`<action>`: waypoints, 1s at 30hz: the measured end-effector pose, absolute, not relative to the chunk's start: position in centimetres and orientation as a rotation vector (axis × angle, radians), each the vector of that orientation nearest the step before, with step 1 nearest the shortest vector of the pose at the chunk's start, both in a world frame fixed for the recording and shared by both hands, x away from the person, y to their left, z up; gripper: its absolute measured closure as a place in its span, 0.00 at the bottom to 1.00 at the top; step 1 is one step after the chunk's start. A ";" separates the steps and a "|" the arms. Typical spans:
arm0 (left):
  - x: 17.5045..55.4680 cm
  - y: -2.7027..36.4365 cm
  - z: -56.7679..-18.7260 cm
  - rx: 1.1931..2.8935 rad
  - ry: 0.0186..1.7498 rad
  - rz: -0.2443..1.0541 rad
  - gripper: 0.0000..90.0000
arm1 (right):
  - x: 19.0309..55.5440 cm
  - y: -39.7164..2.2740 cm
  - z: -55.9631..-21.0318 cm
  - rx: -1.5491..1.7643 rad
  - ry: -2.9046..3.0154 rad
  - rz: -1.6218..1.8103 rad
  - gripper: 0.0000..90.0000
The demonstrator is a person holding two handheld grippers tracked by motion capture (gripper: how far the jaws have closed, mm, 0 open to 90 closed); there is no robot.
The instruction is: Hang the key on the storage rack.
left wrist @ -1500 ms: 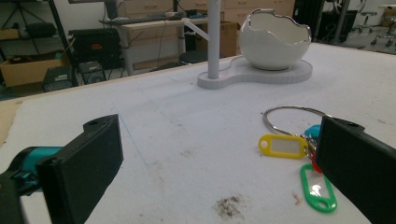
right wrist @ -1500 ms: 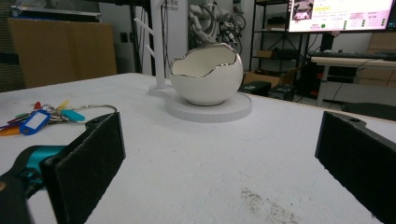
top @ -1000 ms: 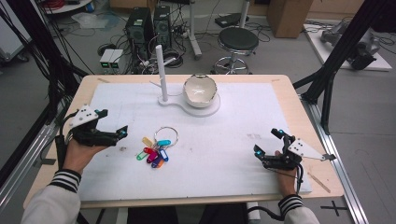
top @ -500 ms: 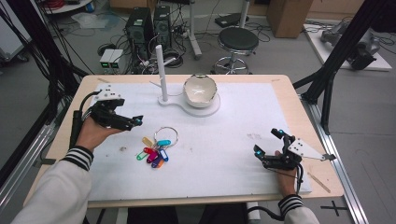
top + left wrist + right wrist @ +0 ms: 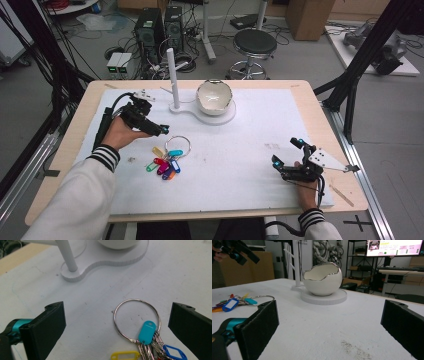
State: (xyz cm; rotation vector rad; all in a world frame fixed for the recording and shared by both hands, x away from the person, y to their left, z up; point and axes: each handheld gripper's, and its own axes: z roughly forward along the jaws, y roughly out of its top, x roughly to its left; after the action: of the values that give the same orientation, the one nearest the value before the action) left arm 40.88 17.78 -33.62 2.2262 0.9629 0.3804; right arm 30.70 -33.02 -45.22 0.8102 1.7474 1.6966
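**Left gripper lines up on the key ring**

The left gripper (image 5: 159, 130) hangs just left of the key ring (image 5: 178, 145), tilted down toward it, its jaws spread wide and holding nothing. In the left gripper view the ring (image 5: 136, 319) sits between the two jaws, a little toward the right one, which suggests the hand is aiming to close on the bare wire loop rather than on the bunch of tags. The ring lies flat on the tabletop (image 5: 250, 130) with its coloured tags (image 5: 164, 164) fanned out on the near side, so the open half of the loop faces the white stand (image 5: 200, 107) behind it. That stand carries an upright peg (image 5: 172, 75) and an egg-shaped bowl (image 5: 214, 97) on its round base; the peg is probably where the ring is meant to hang.

Far to the right of the ring, the right gripper (image 5: 289, 156) rests low at the tabletop's near edge, jaws wide apart and empty, seemingly waiting.

The left gripper view cuts off the lower tags and the top of the peg. Whether the left gripper touches the tabletop is hard to tell.
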 end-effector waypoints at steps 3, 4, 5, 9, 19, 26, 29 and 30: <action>41.4 16.9 -34.1 2.270 0.982 0.350 0.02 | 30.7 -33.0 -45.2 0.806 1.747 1.697 0.01; 41.6 16.4 -34.3 2.285 0.995 0.337 0.02 | 30.7 -33.0 -45.2 0.807 1.750 1.696 0.01; 41.9 15.8 -34.7 2.314 1.010 0.322 0.02 | 30.7 -33.0 -45.2 0.808 1.750 1.696 0.01; 42.4 14.9 -35.5 2.367 1.038 0.316 0.02 | 30.7 -33.0 -45.2 0.805 1.747 1.696 0.01; 43.3 14.2 -37.0 2.450 1.115 0.282 0.03 | 30.7 -33.0 -45.2 0.810 1.748 1.700 0.01; 43.5 13.7 -37.9 2.485 1.164 0.240 0.03 | 30.7 -33.0 -45.2 0.809 1.747 1.701 0.01; 43.6 13.5 -38.3 2.507 1.199 0.201 0.03 | 30.7 -33.0 -45.2 0.807 1.750 1.696 0.01; 43.6 13.5 -38.3 2.507 1.199 0.201 0.03 | 30.7 -33.0 -45.2 0.807 1.750 1.696 0.01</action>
State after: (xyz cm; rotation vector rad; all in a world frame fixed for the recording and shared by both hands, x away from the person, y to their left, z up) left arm 43.65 13.53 -38.31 2.5067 1.1990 0.2013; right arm 30.69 -33.01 -45.23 0.8068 1.7496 1.6964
